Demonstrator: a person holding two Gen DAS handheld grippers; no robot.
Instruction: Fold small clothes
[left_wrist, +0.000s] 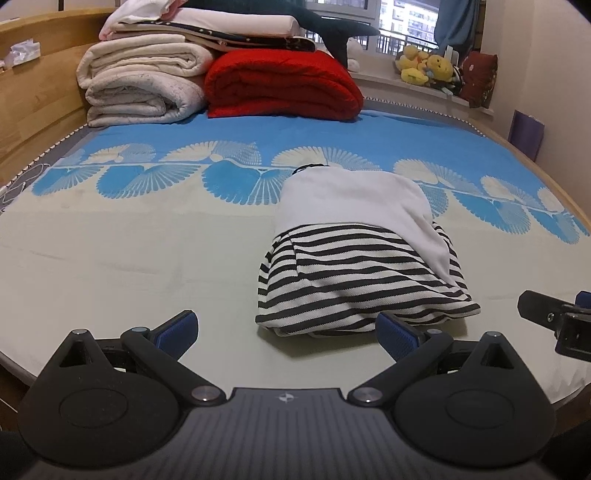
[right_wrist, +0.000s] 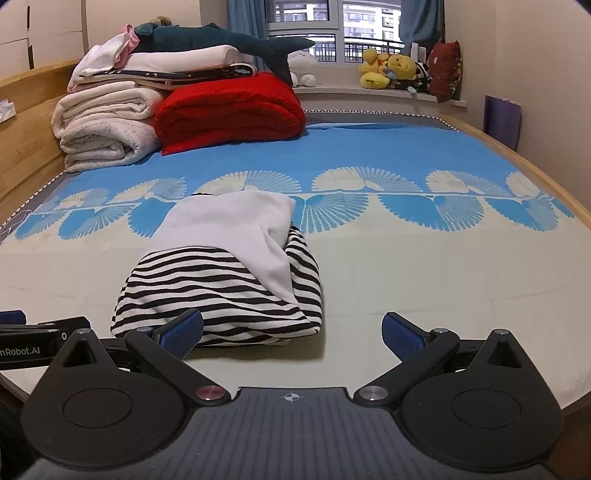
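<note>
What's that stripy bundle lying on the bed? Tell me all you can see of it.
The striped garment is a small piece of clothing in what looks like soft knit, with black and white stripes on its near part and plain white on its far part. It lies folded into a compact bundle on the bed sheet, a white flap draped diagonally over the stripes. A dark trimmed edge peeks out at the far end. Nothing grips it: the open left gripper and right gripper sit just before its near edge.
</note>
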